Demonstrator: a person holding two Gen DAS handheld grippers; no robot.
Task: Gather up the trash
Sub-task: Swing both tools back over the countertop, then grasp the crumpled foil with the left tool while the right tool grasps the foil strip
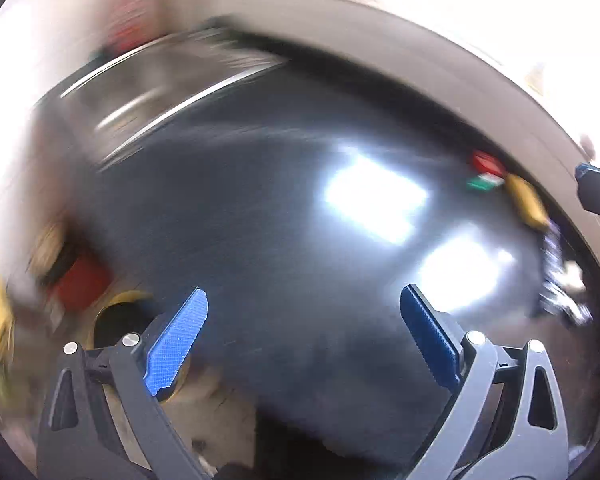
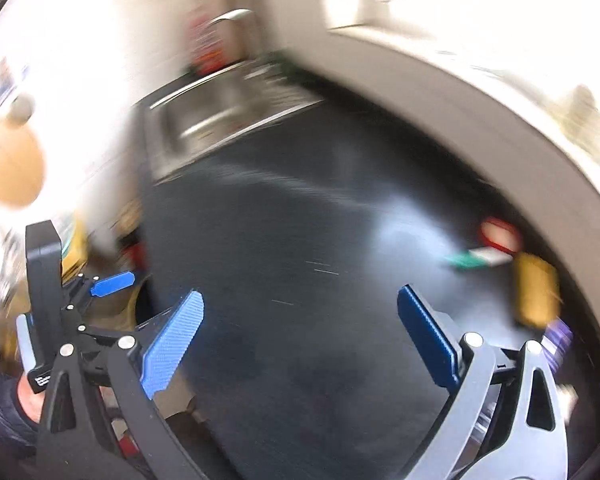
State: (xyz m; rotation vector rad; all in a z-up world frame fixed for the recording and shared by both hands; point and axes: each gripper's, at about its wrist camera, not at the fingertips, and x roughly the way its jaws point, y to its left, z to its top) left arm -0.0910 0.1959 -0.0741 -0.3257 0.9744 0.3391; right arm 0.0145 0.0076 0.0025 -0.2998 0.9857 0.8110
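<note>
Though both views are smeared by blur, the layout reads clearly enough. At the far left of the right wrist view, the left gripper (image 2: 66, 300) stands upright, one blue finger (image 2: 114, 283) pointing right; in its own camera its fingers (image 1: 178, 336) are spread wide with nothing between them. Low left in the left wrist view sit a red object (image 1: 82, 282) and a yellow-rimmed dark opening (image 1: 120, 316), too blurred to identify. Upper left of centre, a steel sink (image 2: 224, 108) is set into the dark table (image 2: 300, 240), a curved tap (image 2: 232, 16) above it. Across the middle, the right gripper (image 2: 300, 336) hovers over bare table, its fingers (image 2: 172, 344) wide apart and empty. At the right edge of the table lies the trash: a red-and-white round piece (image 2: 500, 234), a green-and-white wrapper (image 2: 476, 258) just beside it, a yellow packet (image 2: 536, 294) below, and a purple scrap (image 2: 558, 338) lowest.
</note>
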